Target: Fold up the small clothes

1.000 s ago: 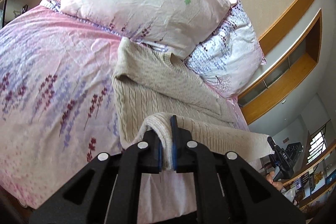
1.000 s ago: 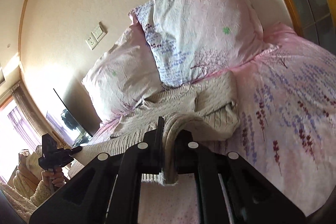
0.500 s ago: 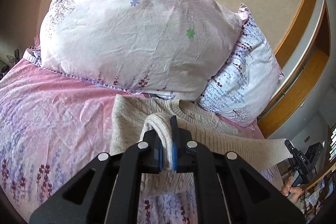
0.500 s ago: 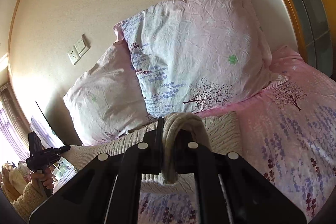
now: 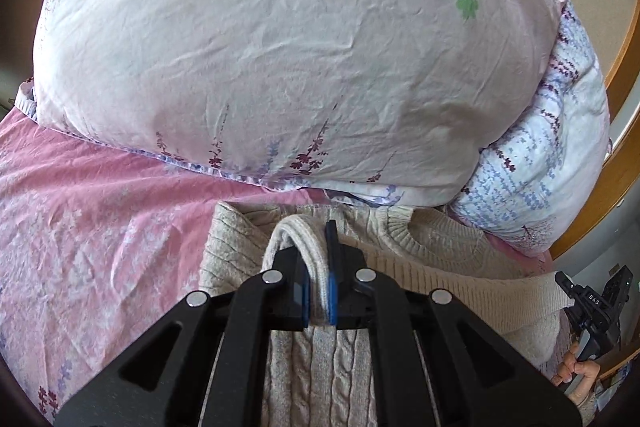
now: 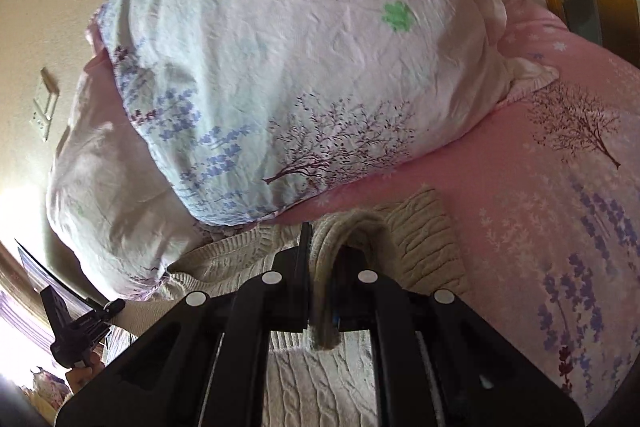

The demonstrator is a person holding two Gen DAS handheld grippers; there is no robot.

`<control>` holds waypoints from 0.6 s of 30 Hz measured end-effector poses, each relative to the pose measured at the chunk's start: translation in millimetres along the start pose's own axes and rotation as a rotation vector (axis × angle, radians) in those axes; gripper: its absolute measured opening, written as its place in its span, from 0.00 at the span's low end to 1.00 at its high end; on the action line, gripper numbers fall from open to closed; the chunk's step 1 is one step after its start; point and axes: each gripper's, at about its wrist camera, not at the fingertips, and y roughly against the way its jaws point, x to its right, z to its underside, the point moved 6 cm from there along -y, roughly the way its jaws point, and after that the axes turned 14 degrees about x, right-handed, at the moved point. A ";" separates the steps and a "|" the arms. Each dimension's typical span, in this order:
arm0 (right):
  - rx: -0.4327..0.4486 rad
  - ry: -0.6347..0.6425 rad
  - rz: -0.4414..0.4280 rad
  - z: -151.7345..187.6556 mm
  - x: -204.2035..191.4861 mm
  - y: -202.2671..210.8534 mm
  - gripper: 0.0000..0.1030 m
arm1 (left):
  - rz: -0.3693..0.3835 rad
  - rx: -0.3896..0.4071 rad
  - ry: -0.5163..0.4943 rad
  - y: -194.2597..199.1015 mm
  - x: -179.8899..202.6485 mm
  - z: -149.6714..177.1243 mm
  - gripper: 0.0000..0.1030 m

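Note:
A cream cable-knit sweater [image 5: 440, 267] lies on the pink floral bedspread [image 5: 100, 227], its ribbed collar [image 5: 404, 227] toward the pillows. My left gripper [image 5: 316, 259] is shut on a bunched fold of the sweater's edge, held just short of the collar. In the right wrist view, my right gripper [image 6: 324, 255] is shut on another fold of the same sweater [image 6: 424, 243]. The fabric stretches between the two grippers and doubles over the body below. Each view catches the other gripper at its edge: the right one [image 5: 592, 307], the left one [image 6: 80, 327].
Two large floral pillows lean at the head of the bed, one pinkish white [image 5: 280, 47] and one blue-white [image 5: 540, 167], close ahead of both grippers. A wooden frame [image 5: 624, 67] runs behind them. A wall socket [image 6: 44, 107] sits on the beige wall.
Both grippers have carried the sweater's edge forward over its body toward the collar and pillows. The pillows now fill most of both views.

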 end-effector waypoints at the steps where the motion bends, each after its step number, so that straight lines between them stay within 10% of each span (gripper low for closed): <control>1: -0.017 -0.019 0.015 2.0 3.8 -6.8 0.07 | -0.006 -0.010 0.001 -7.6 -0.5 2.2 0.06; 8: -0.084 -0.094 0.078 11.1 14.2 -34.2 0.09 | -0.009 -0.051 0.018 -30.5 -1.5 11.3 0.07; 13: -0.122 -0.241 0.037 6.8 19.4 -46.9 0.46 | 0.017 -0.089 0.107 -40.3 -9.0 12.6 0.12; 18: -0.084 -0.246 0.019 -2.4 14.9 -46.2 0.56 | 0.041 -0.074 0.139 -34.4 -11.5 5.6 0.37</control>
